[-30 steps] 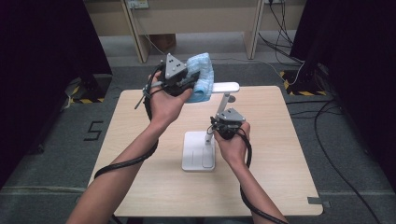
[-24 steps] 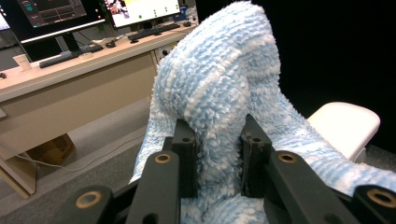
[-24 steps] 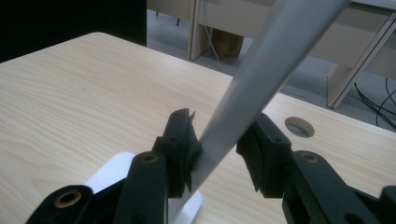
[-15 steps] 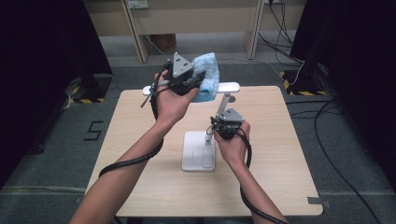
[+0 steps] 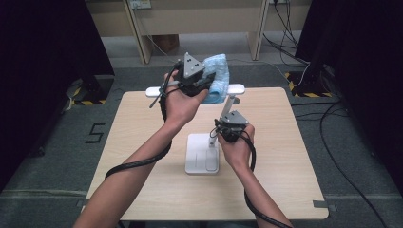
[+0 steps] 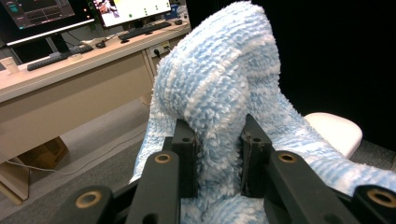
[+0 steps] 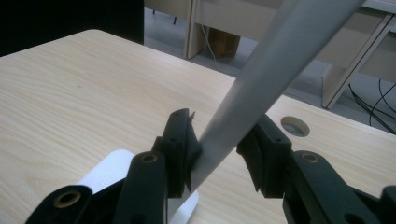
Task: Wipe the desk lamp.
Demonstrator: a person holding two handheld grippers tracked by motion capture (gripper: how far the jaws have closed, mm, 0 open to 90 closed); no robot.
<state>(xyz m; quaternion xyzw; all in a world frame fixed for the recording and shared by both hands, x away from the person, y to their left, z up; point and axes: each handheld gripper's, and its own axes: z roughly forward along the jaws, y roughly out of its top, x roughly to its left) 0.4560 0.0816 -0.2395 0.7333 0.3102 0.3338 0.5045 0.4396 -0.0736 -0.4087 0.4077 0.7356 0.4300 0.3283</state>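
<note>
A desk lamp stands on the wooden table (image 5: pixel 138 142): white base (image 5: pixel 202 154), slanted silver pole (image 5: pixel 231 103), white head bar (image 5: pixel 236 88) along the far edge. My left gripper (image 5: pixel 206 80) is raised over the bar, shut on a fluffy blue-and-white cloth (image 5: pixel 217 76) that drapes onto it. In the left gripper view the cloth (image 6: pixel 219 79) bulges up between the jaws of that gripper (image 6: pixel 217 140), with the lamp head (image 6: pixel 334 133) behind. My right gripper (image 5: pixel 222 130) is shut on the pole, low down. The right gripper view has the pole (image 7: pixel 261 79) pinched in my right gripper (image 7: pixel 219 144) above the base (image 7: pixel 109 165).
A round cable hole (image 7: pixel 295 126) is cut in the table's far side. Beyond the table stand wooden desk legs and a cardboard box (image 5: pixel 166 42). Cables (image 5: pixel 342 156) run over the floor at the right. A desk with monitors (image 6: pixel 130 9) lies farther off.
My left hand has shifted a little to the right along the lamp head with the cloth, uncovering the head's left end. The right hand has kept still on the pole.
</note>
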